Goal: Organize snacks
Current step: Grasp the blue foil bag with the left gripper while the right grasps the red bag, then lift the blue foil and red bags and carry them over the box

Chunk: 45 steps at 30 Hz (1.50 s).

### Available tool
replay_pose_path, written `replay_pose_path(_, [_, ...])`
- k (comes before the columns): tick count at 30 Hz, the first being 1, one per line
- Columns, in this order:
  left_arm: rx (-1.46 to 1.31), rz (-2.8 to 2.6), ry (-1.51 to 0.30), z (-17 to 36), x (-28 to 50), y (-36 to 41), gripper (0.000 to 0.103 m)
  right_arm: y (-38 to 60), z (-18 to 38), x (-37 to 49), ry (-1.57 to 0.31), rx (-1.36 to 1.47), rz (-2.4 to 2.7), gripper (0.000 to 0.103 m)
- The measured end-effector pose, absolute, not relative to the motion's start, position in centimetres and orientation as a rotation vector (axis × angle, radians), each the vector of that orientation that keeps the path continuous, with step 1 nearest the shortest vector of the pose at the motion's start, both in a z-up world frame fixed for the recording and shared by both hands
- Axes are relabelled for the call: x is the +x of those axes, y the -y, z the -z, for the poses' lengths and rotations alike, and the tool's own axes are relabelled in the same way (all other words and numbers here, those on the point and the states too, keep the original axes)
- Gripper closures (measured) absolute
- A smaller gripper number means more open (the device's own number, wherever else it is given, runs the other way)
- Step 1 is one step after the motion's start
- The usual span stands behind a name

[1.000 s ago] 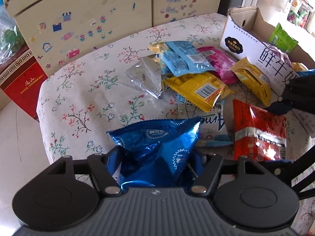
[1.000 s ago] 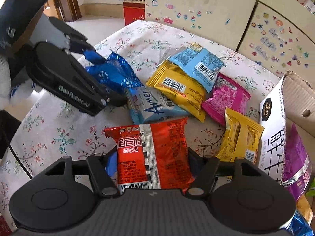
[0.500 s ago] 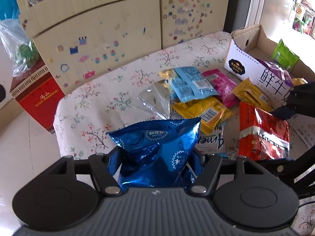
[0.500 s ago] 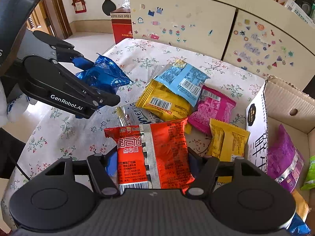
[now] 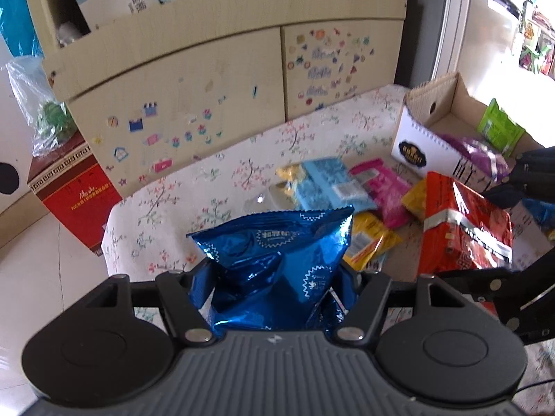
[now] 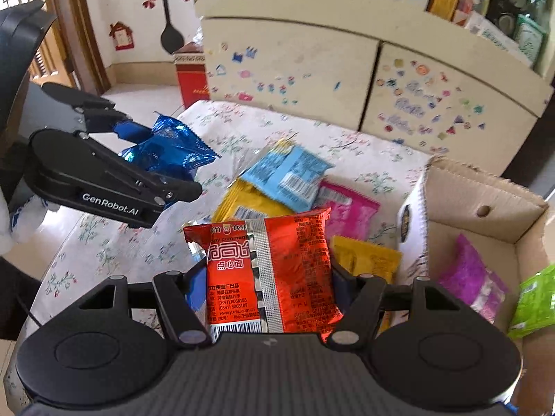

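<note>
1. Both packets have risen clear of the floral tablecloth (image 5: 242,173) since a second ago.
2. The left gripper (image 5: 277,277) grasps the blue foil packet (image 5: 277,253), held aloft at near left.
3. The right gripper (image 6: 270,298) grasps the red noodle packet (image 6: 267,270), just left of the cardboard box (image 6: 485,190).
4. Judgement: pickup is complete; transfer to the box comes next.

We see a shiny blue packet (image 5: 277,253) with white zigzag trim, a red packet (image 6: 274,270) with a silver stripe, a white tablecloth (image 5: 208,187) sprigged with pink flowers, and purple (image 6: 475,277) and green (image 6: 536,298) packets.
</note>
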State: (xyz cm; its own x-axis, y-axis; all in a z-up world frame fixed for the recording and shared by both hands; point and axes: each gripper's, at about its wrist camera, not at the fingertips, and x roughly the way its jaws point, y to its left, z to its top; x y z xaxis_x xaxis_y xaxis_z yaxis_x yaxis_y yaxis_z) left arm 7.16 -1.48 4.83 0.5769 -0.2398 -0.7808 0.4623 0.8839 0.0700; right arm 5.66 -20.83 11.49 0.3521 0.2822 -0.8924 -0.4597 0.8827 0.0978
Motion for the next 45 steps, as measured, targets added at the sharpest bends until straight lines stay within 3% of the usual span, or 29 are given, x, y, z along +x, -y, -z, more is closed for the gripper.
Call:
replay_pose_path(25, [0.181, 0.549, -0.742, -7.9, 6.3, 10.6, 0.036, 30.9, -17.2, 6.4, -0.968, -0.024, -0.221, 0.03])
replay_pose_path(45, [0.158, 0.729, -0.693, -7.6, 4.3, 19.9, 0.035, 38.8, -18.6, 5.1, -0.968, 0.161, 0.036, 0.03])
